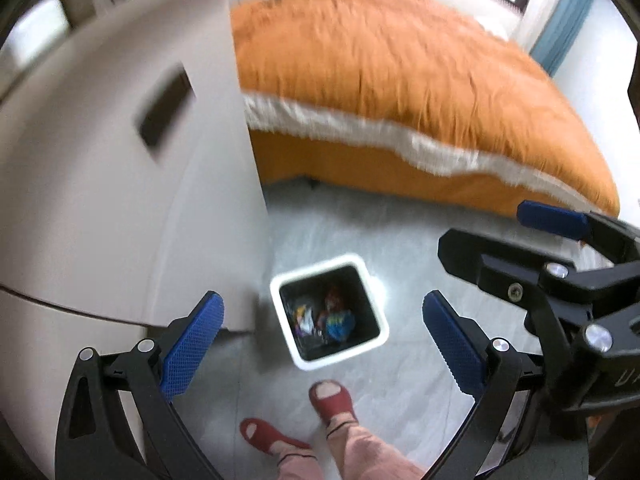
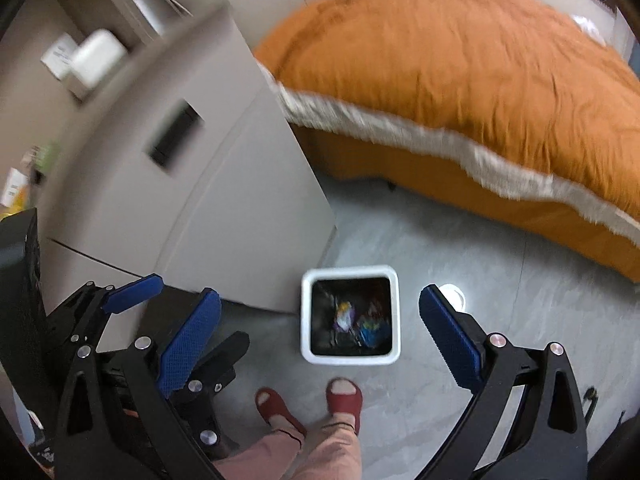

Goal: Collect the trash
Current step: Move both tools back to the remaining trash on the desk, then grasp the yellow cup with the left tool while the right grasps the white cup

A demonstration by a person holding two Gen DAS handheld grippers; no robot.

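Note:
A white square trash bin (image 1: 382, 322) (image 2: 310, 320) with a dark liner stands on the grey floor, and colourful wrappers (image 1: 338, 318) (image 2: 368, 324) lie at its bottom. High above the bin my left gripper (image 1: 322, 344) hangs open with nothing between its blue pads. My right gripper (image 2: 320, 334) is likewise open and empty, looking straight down at the bin. In the left wrist view the right gripper (image 1: 492, 264) shows at the right edge; in the right wrist view the left gripper (image 2: 172, 292) shows at the lower left.
A pale grey cabinet (image 1: 120, 168) (image 2: 200, 160) with a dark slot handle stands left of the bin. A bed with an orange cover (image 1: 400, 80) (image 2: 460, 60) fills the back. The person's feet in red slippers (image 1: 332, 398) (image 2: 344, 398) stand just before the bin.

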